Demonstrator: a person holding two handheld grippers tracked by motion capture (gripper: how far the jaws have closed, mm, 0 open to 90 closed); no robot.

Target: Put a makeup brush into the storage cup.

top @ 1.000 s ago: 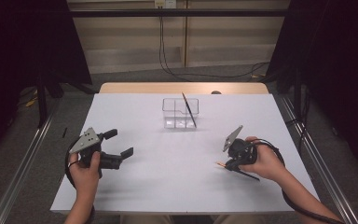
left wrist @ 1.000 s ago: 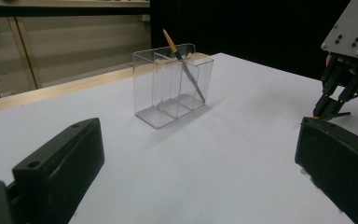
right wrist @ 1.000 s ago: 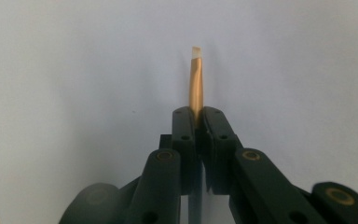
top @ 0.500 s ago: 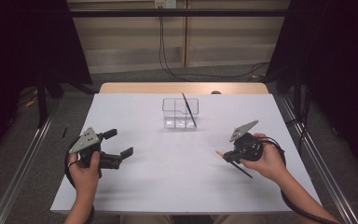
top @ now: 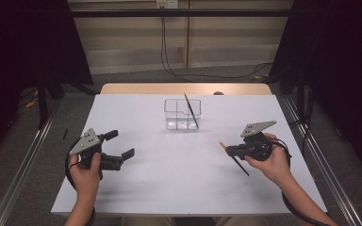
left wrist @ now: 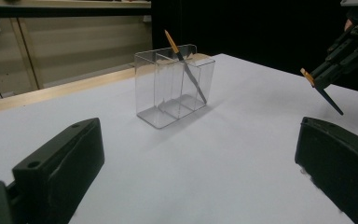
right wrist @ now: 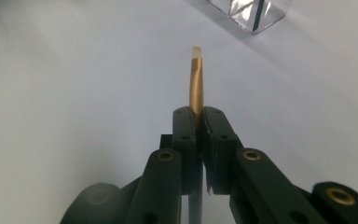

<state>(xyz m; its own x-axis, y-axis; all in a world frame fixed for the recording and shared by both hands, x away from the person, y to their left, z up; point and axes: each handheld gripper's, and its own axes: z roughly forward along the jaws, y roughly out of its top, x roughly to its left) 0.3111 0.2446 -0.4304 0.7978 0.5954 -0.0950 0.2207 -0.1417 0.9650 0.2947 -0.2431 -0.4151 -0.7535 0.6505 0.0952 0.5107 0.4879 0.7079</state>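
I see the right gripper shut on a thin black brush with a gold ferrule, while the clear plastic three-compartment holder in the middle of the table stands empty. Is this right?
Not entirely. The right gripper is indeed shut on a thin black brush with a gold ferrule, but the clear plastic three-compartment holder is not empty: a second black brush with a gold ferrule leans in it, as the left gripper view shows.

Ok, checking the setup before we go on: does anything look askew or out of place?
Nothing stands out. One brush leans in the clear organizer, as a stored brush would. The right gripper holds a second brush above the table.
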